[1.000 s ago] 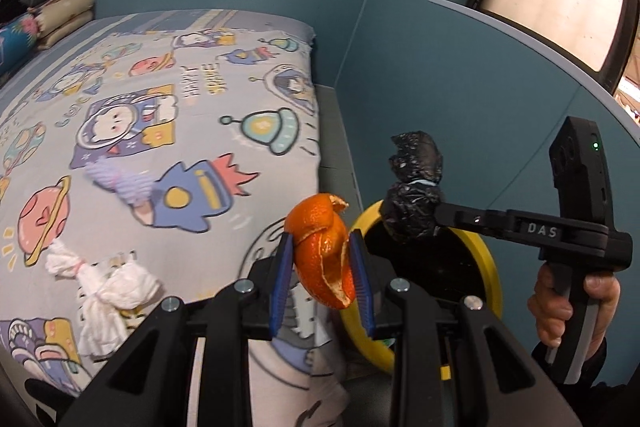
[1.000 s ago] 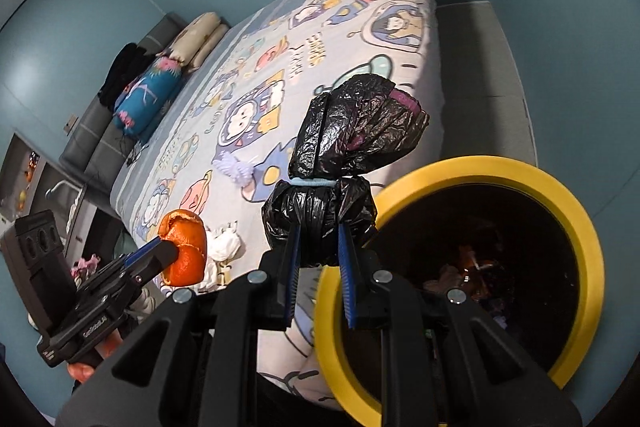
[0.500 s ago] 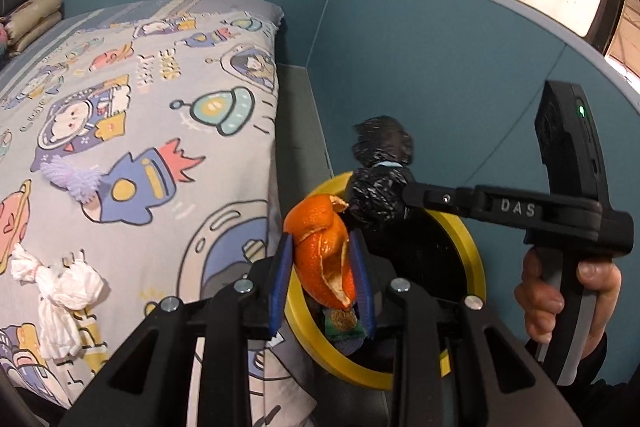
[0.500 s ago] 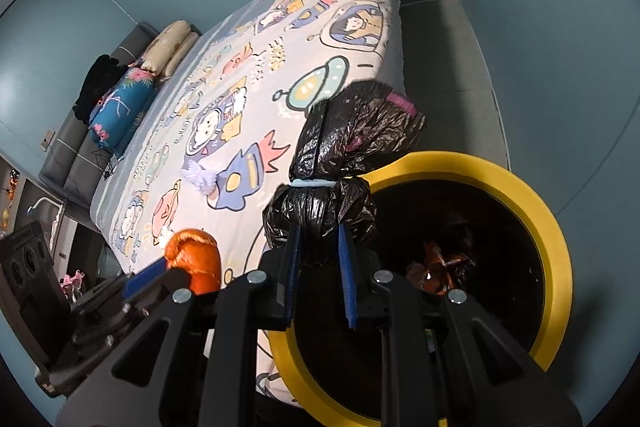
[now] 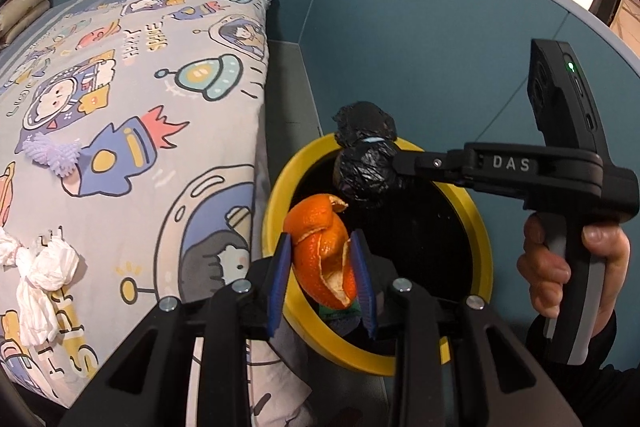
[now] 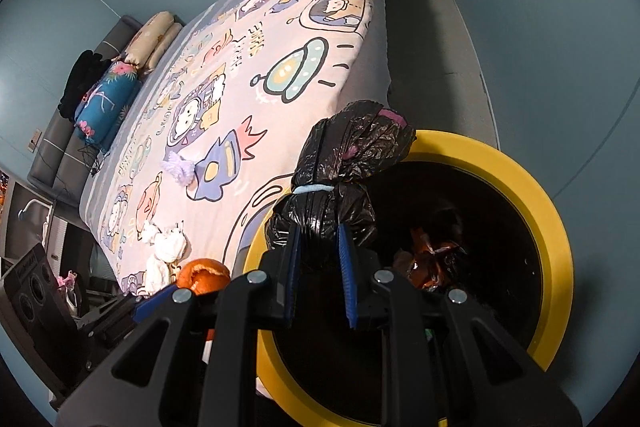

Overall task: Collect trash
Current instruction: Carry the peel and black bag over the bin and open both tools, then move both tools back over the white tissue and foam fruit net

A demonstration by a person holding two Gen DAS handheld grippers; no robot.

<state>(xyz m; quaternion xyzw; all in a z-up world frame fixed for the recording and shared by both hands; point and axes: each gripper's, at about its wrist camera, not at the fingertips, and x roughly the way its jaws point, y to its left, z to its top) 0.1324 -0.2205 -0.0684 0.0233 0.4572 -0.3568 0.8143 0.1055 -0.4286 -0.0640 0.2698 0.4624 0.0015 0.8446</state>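
1. Step in hand looks like the drop-off. Both grippers sit over the yellow-rimmed bin (image 5: 478, 227), which stands on the floor right against the foot corner of the bed (image 5: 132, 115).
2. The left gripper (image 5: 322, 269) is clamped on an orange peel (image 5: 320, 251), blue pads pressing both sides of it. The peel hangs just inside the bin's near-left rim, over the dark opening.
3. The right gripper (image 6: 320, 259) is clamped on a tied black bag (image 6: 340, 183), squeezing the lower bulge under the blue band. In the left wrist view the bag sits over the far side of the opening, just beyond the peel.
4. Next move, I'd guess: let the pads go so each piece falls in. The peel is close to the rim, so nudging it a bit toward the middle first seems smart, or it could clip the yellow edge and land on the floor.
5. Some trash is already down in the bin.
6. Not done after that: a crumpled white tissue (image 5: 40, 267) lies near the bed's side edge, and a purple fuzzy thing (image 5: 50, 155) sits further in on the cover.
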